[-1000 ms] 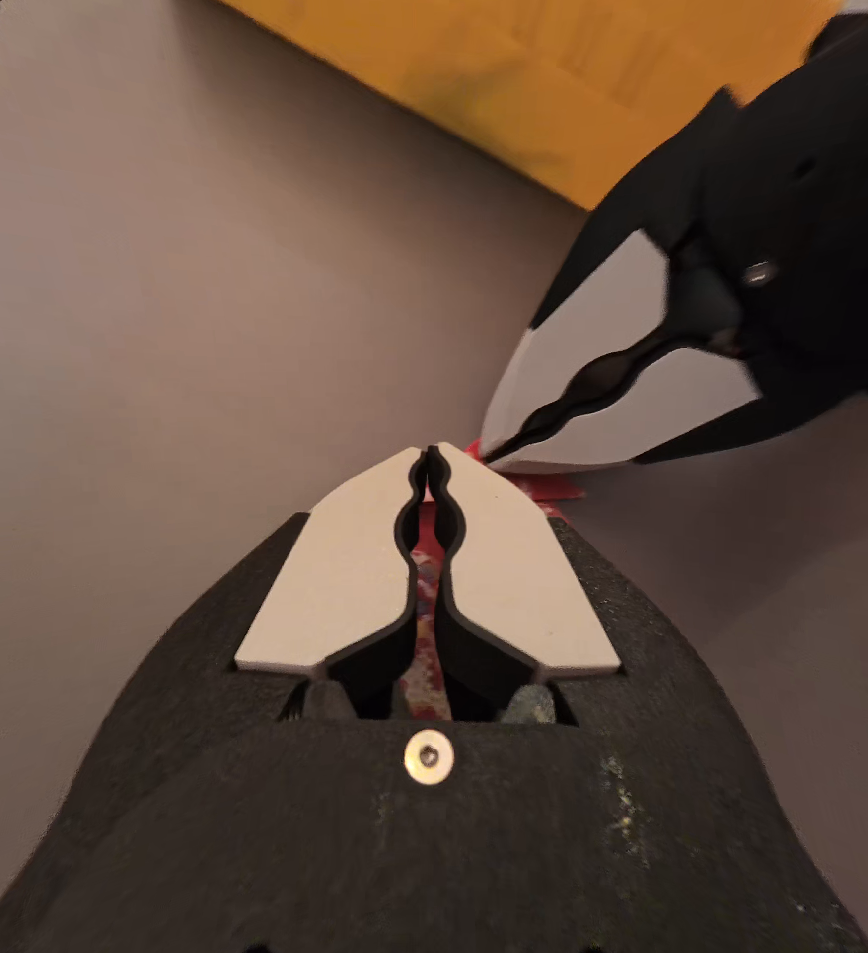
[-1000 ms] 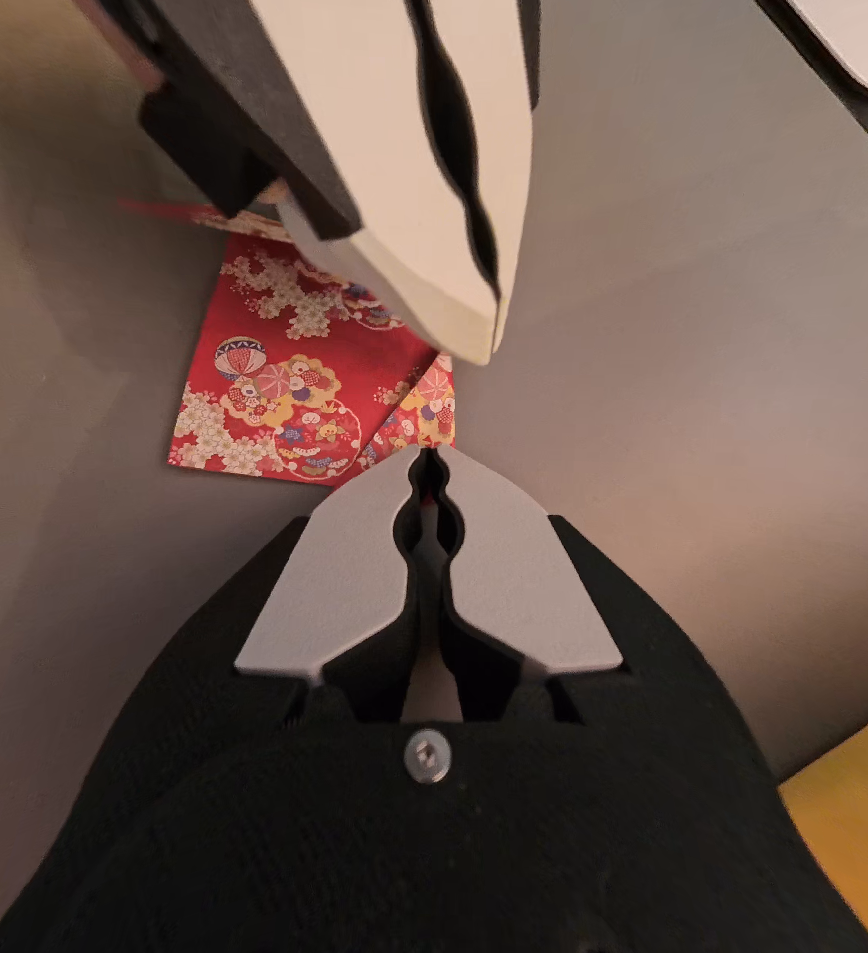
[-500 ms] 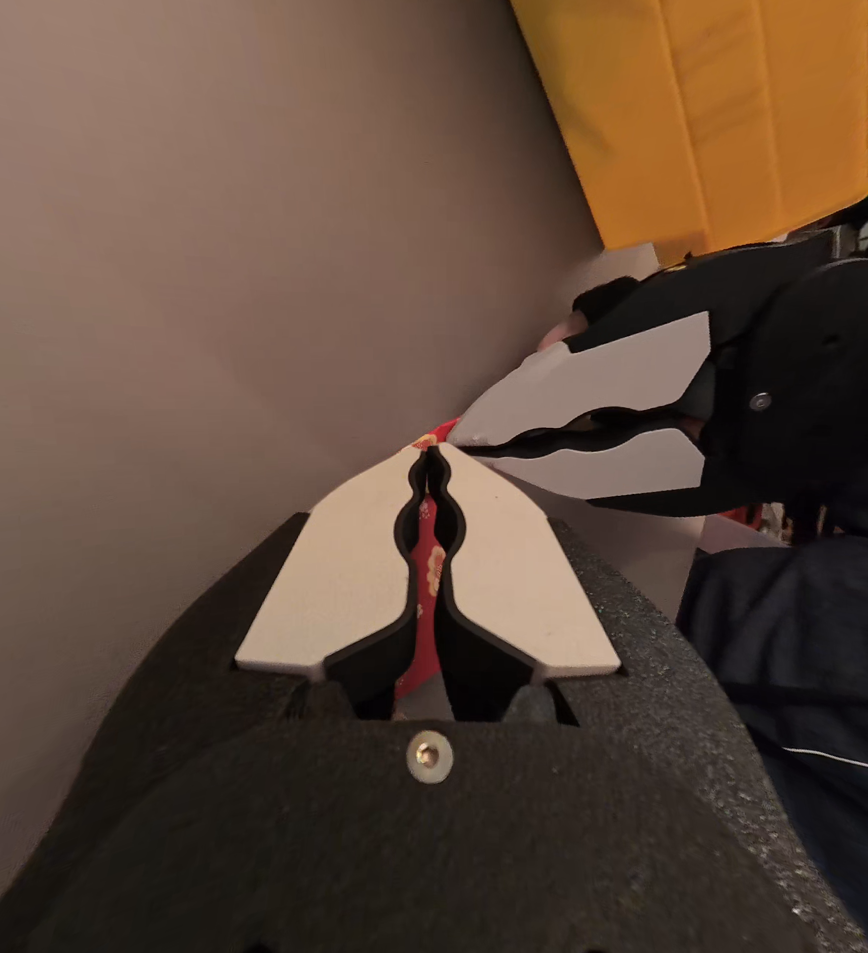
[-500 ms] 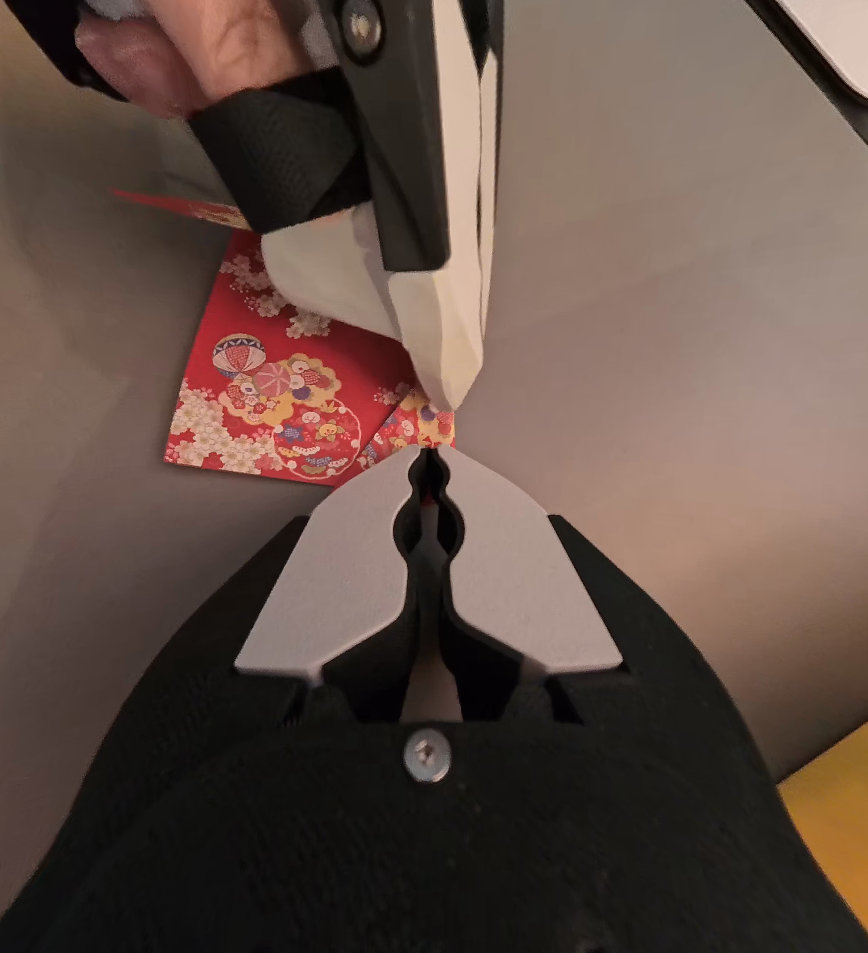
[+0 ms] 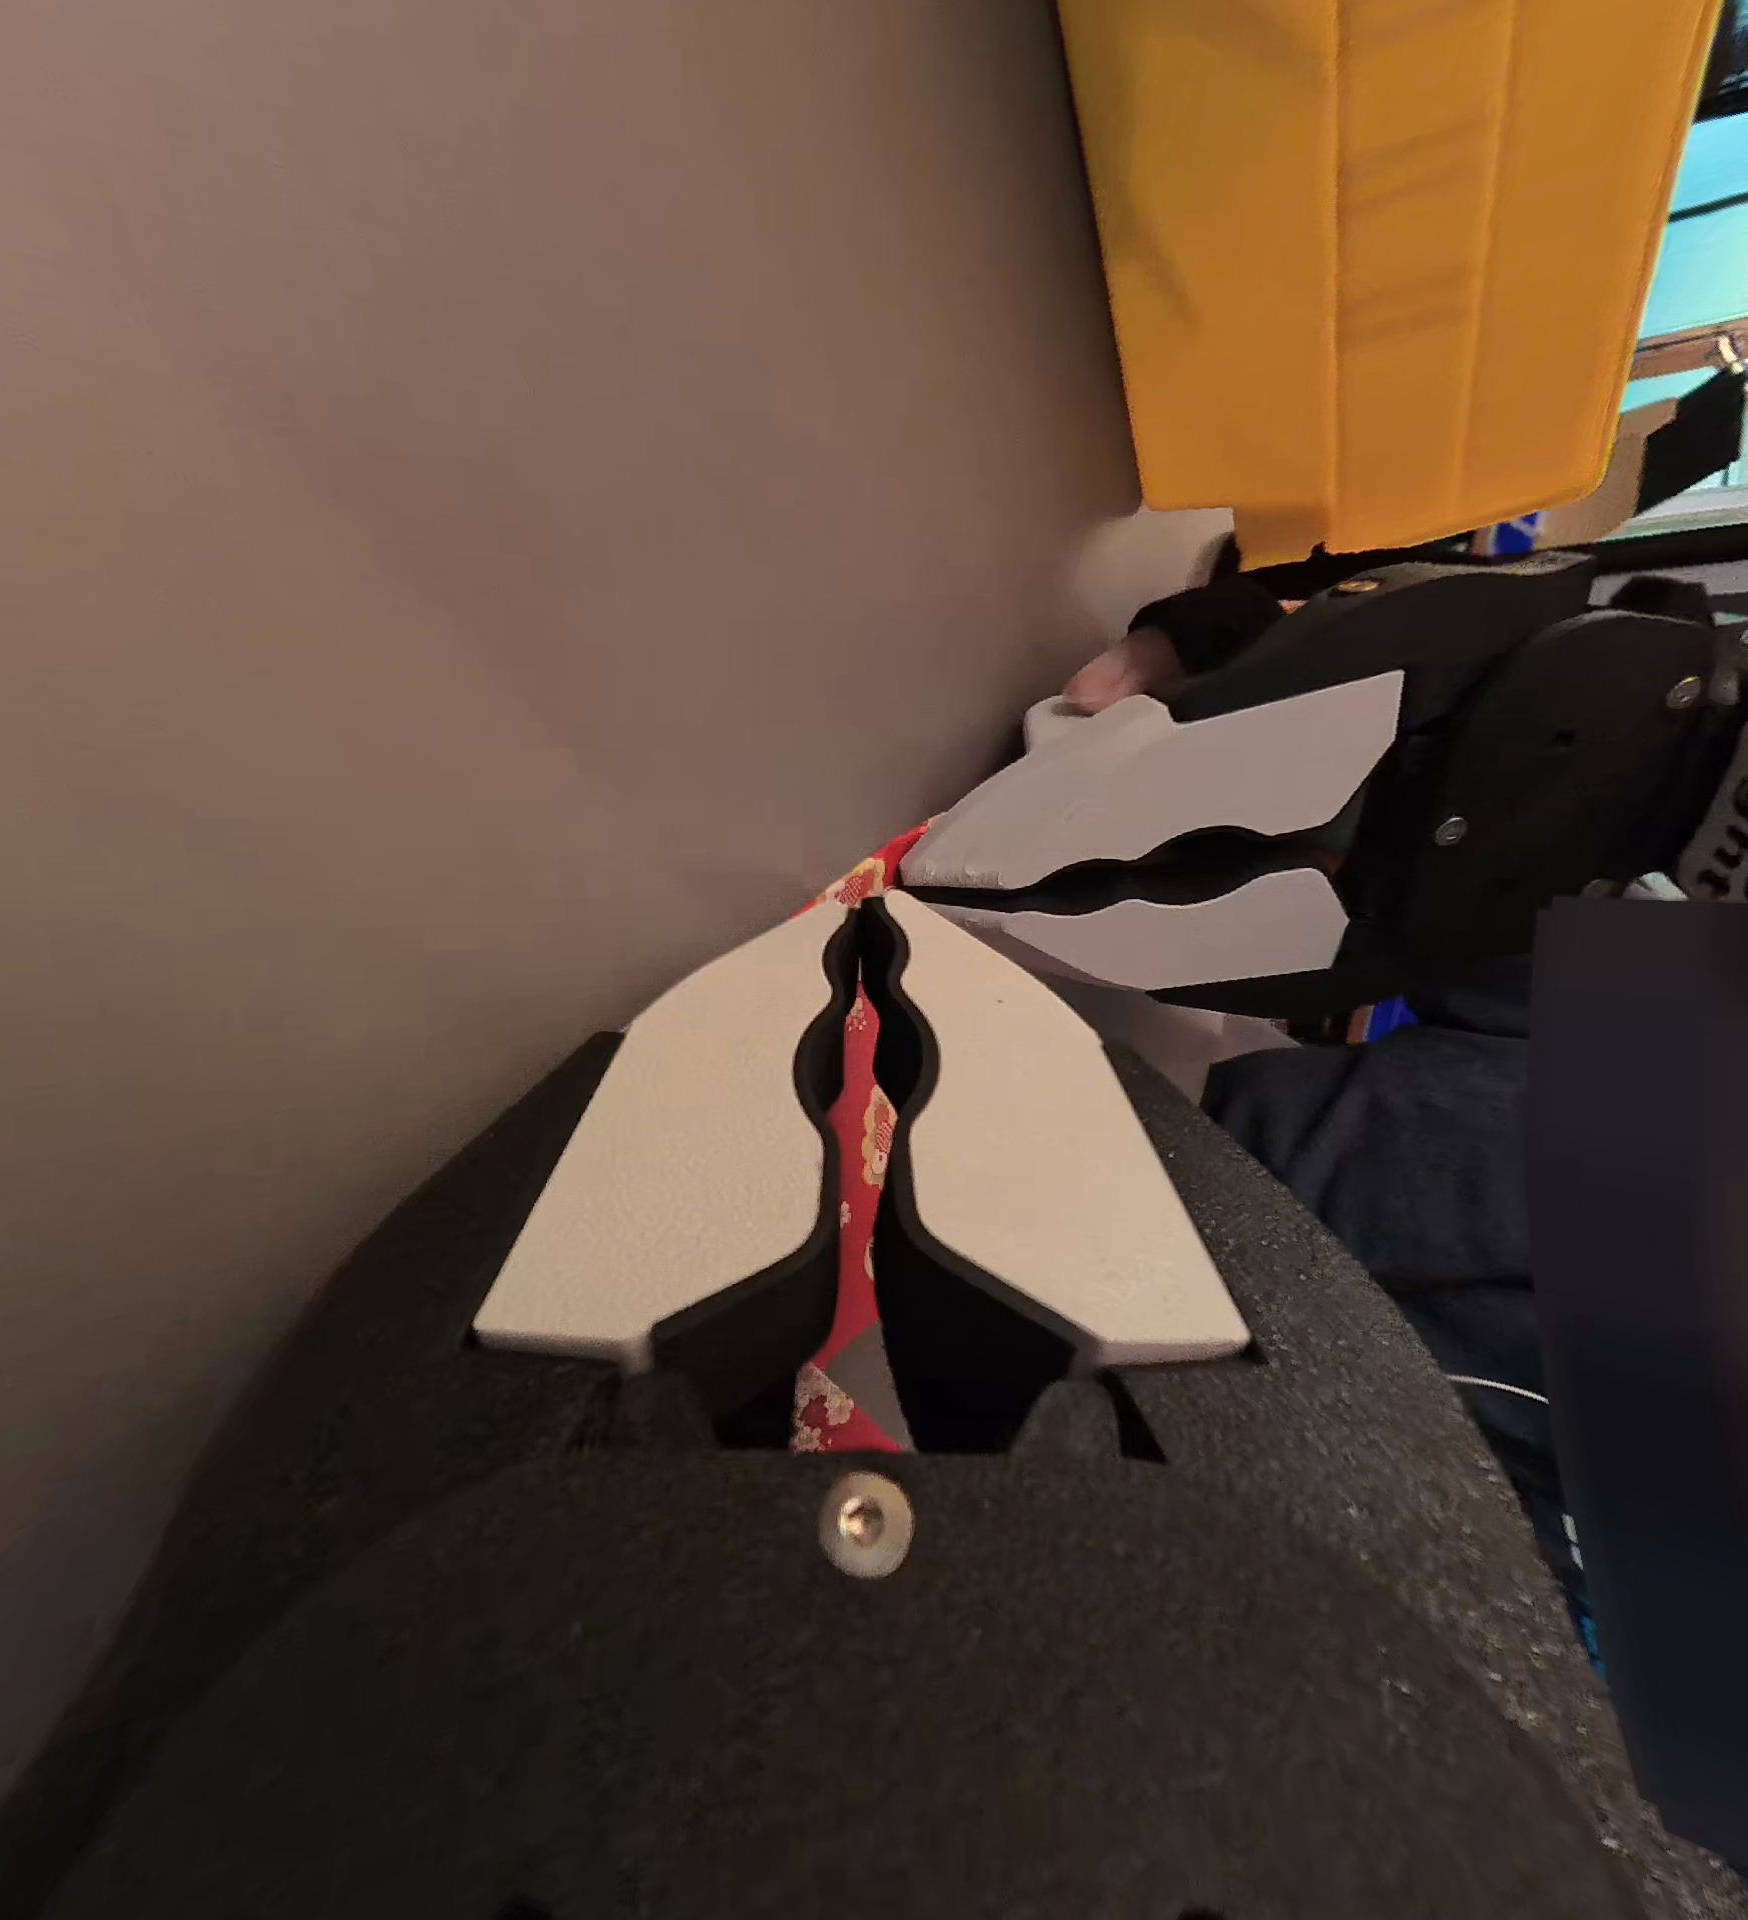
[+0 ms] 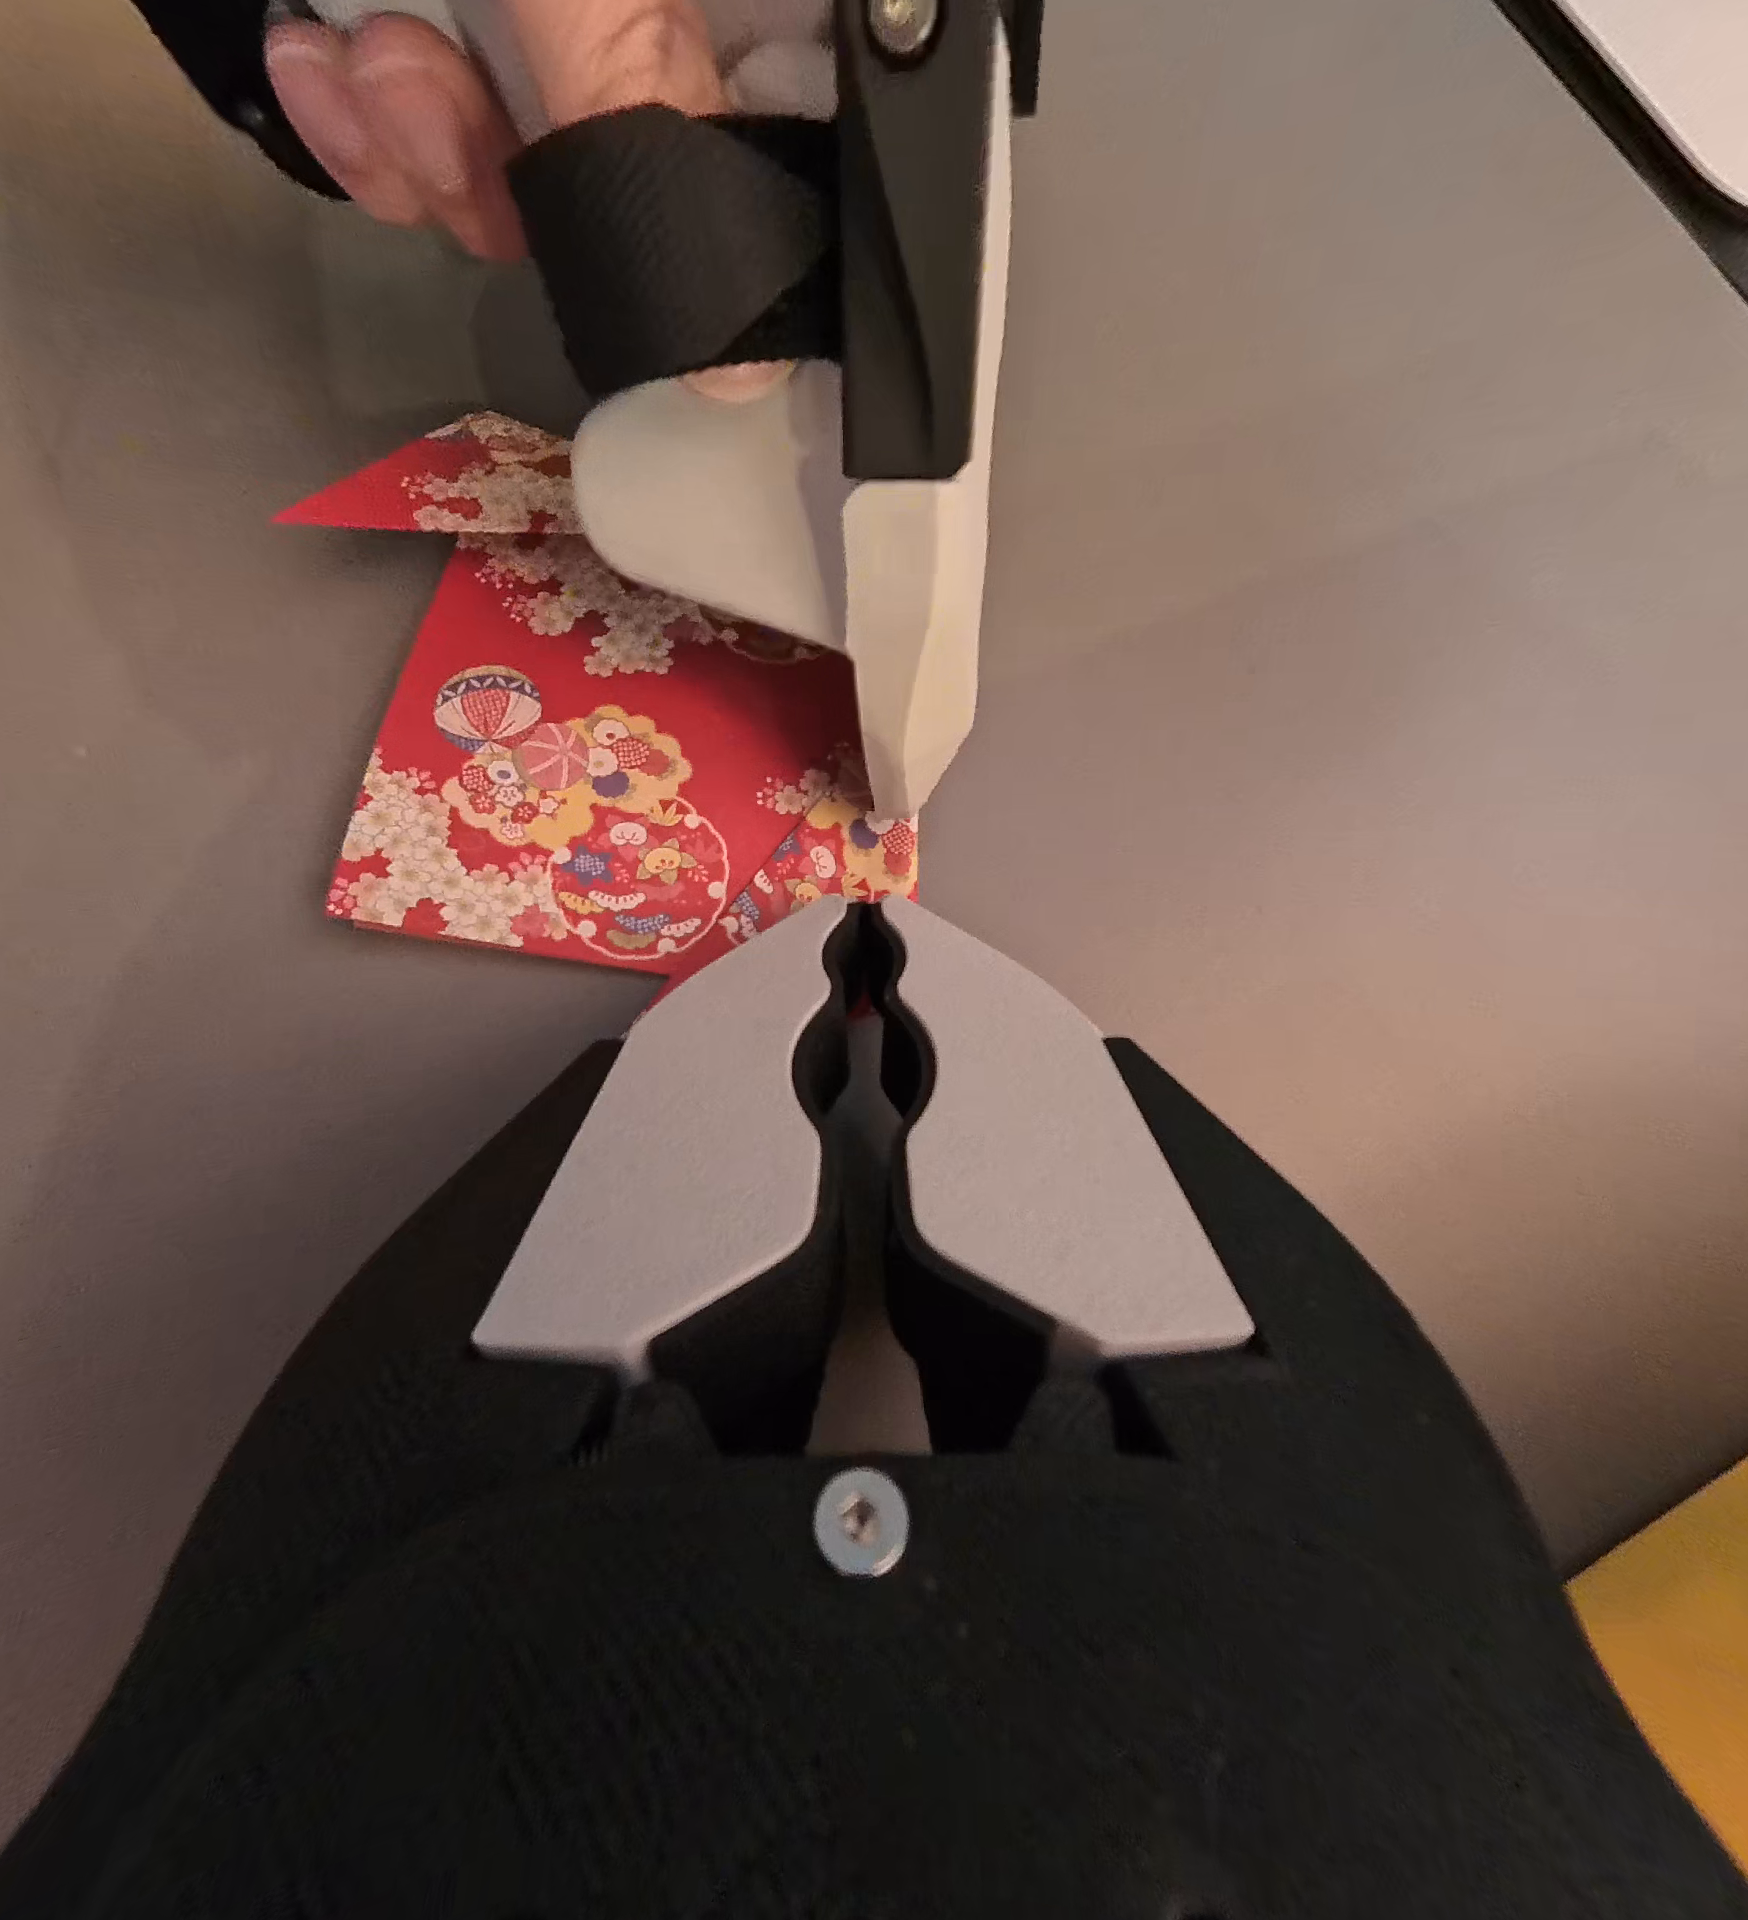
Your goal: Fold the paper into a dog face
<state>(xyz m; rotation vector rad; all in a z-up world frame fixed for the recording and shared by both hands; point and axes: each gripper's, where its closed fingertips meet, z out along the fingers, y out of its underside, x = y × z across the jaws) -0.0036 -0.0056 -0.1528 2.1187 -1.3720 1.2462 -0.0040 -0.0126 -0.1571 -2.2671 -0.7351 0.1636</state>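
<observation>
Red flowered paper (image 6: 579, 821) flat on grey table (image 6: 1317, 727). Left gripper (image 5: 865, 920) jaws clamped on paper corner. Right gripper (image 6: 862, 920) jaws together at same corner; grip on paper unclear.

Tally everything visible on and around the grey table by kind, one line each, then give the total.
Grippers: 2, the left gripper and the right gripper
Red patterned paper: 1
Yellow folder-like thing: 1
White flat device at the table edge: 1
Total: 5
</observation>
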